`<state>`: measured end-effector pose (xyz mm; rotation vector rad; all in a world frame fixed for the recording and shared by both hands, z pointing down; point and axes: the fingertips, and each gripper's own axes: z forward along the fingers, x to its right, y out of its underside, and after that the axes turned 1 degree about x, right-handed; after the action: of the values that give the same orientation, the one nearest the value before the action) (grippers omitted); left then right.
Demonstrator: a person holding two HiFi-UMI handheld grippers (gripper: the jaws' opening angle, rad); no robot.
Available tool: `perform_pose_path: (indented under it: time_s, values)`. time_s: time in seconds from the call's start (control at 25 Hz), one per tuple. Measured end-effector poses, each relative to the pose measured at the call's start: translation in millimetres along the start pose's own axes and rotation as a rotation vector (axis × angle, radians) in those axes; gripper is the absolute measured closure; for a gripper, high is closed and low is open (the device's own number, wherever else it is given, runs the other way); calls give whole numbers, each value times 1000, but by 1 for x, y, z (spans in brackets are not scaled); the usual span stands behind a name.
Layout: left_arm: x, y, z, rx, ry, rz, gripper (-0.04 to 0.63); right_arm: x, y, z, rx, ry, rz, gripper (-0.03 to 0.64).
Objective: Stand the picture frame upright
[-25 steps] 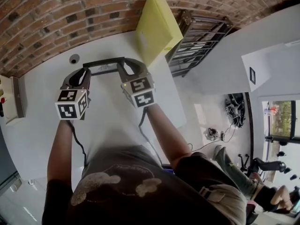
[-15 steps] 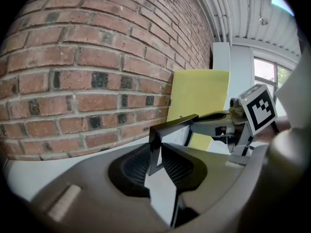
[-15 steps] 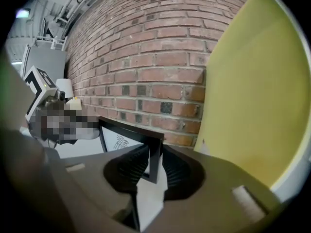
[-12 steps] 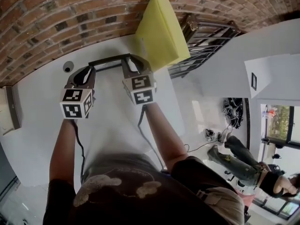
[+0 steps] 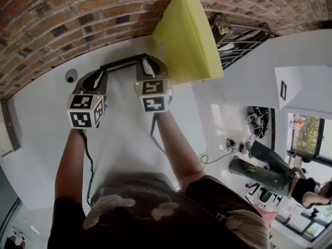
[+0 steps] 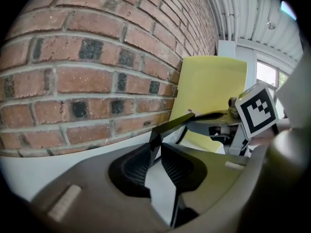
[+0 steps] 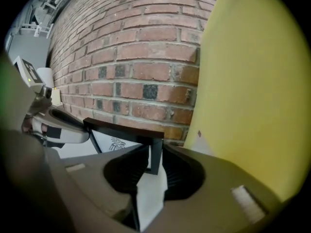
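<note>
Beside brick wall [image 5: 62, 19], over white table [image 5: 41, 139]: gripping black picture frame [image 5: 122, 63] by opposite side edges, left gripper [image 5: 98, 75] and right gripper [image 5: 149, 69] both clenched on it, near yellow board [image 5: 189, 40].

The picture frame [image 7: 124, 130] has a black, matt, smooth moulding; whether it is wood or plastic I cannot tell. The left gripper [image 6: 156, 154] and the right gripper [image 7: 153, 164] have bodies of dull grey-brown plastic, and their pads [image 7: 177, 174] are black and finely ribbed, like rubber. Ahead of them the brick wall [image 5: 62, 19] is rough and matt. Beside the right gripper the yellow panel [image 5: 189, 40] looks smooth and matt. Under both, the white table [image 5: 41, 134] is smooth, with little shine.
</note>
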<state>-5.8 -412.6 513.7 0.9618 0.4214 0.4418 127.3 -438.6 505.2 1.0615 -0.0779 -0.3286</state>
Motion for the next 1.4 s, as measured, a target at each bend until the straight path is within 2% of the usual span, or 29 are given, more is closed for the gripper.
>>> perform_pose_path:
  time_s: [0.28,0.68,1.4]
  values:
    - [-3,0,16,20,11,-39,523,10,5,15,-21,62,30,525]
    - [4,-4,22,31,30,-30,523,20,3,11,14,122,55,525]
    - [2,-4,20,25,30,4,523,17,8,9,12,125,74,523]
